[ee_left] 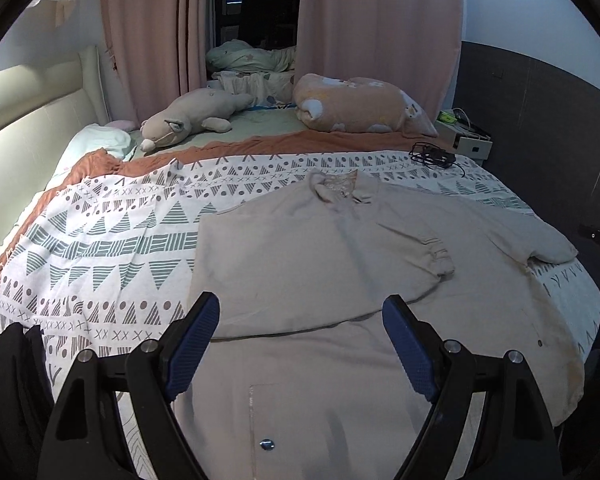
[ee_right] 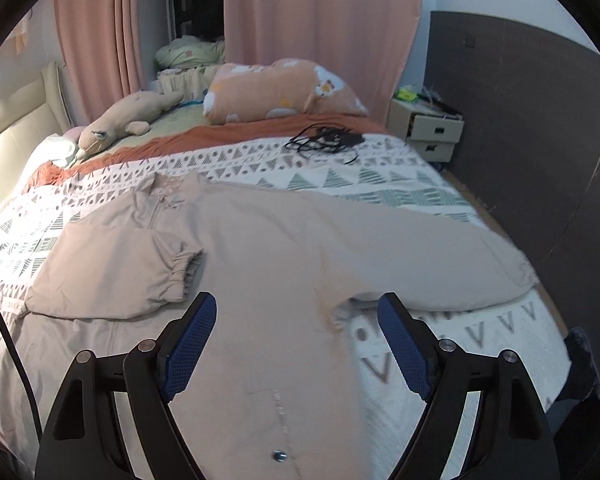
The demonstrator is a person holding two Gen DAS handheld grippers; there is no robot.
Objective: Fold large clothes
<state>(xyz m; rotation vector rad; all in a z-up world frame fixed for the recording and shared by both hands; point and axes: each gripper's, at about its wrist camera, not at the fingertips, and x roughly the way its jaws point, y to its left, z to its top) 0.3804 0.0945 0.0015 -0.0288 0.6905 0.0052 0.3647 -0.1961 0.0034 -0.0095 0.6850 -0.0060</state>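
Observation:
A large beige garment (ee_left: 332, 264) lies flat on the patterned bedspread (ee_left: 112, 248), collar (ee_left: 336, 186) toward the pillows. Its left sleeve is folded across the chest, elastic cuff (ee_left: 440, 260) near the middle. Its right sleeve (ee_right: 440, 256) stretches out toward the bed's right edge. In the right wrist view the garment (ee_right: 268, 264) fills the centre and the folded cuff (ee_right: 184, 272) lies left of the fingers. My left gripper (ee_left: 302, 320) is open and empty above the garment's lower body. My right gripper (ee_right: 296, 320) is open and empty above the right underarm area.
A plush toy (ee_left: 188, 120), an orange pillow (ee_left: 360, 108) and bedding lie at the head of the bed. A black cable bundle (ee_right: 324, 140) lies on the bedspread's far right. A bedside cabinet (ee_right: 428, 128) stands by the dark wall panel. Dark cloth (ee_left: 12, 380) lies at the near left.

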